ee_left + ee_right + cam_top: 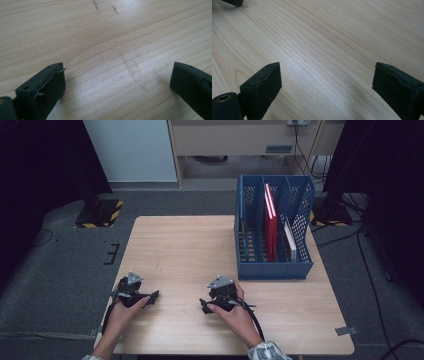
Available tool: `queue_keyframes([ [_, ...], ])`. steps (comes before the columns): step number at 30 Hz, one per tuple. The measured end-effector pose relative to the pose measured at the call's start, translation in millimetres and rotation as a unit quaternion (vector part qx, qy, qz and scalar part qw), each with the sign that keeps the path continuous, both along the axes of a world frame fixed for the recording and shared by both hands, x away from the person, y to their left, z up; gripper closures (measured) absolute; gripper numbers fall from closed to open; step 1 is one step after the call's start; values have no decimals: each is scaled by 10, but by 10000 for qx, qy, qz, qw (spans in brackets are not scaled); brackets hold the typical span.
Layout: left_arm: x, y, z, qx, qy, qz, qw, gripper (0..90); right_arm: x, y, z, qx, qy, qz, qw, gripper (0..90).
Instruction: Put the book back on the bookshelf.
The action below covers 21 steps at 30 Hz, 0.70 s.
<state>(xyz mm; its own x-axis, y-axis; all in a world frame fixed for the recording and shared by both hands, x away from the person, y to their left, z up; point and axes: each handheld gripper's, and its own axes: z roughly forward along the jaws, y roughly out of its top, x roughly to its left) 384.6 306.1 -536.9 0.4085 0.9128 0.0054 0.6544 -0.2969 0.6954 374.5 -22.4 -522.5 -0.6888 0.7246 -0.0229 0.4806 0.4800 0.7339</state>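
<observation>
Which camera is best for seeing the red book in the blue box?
The high view: the red book stands upright in the blue file box there. Both gripper views look down at bare wooden table between open jaws.

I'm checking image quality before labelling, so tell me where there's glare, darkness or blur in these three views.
High view: dim and soft, dark at both side edges; the wooden table is evenly lit, and the red book in the blue file rack stands out. Left gripper view: a pale sheen on the wood between the open left tongs, far grain softened. Right gripper view: similar sheen between the right tongs, soft shadows beside the jaws.
</observation>
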Motion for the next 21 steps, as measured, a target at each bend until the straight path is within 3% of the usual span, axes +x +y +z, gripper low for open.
queue_keyframes([
  [8,1,0,0,3,1,-7,10000,0,55,73,-116,-253,56,-192,9995,83],
  [14,1,-1,0,4,1,-10,10000,0,89,39,-166,24,209,-288,9994,49],
  [21,1,-4,0,7,1,-13,10000,0,91,39,-167,4,229,-315,9992,44],
])
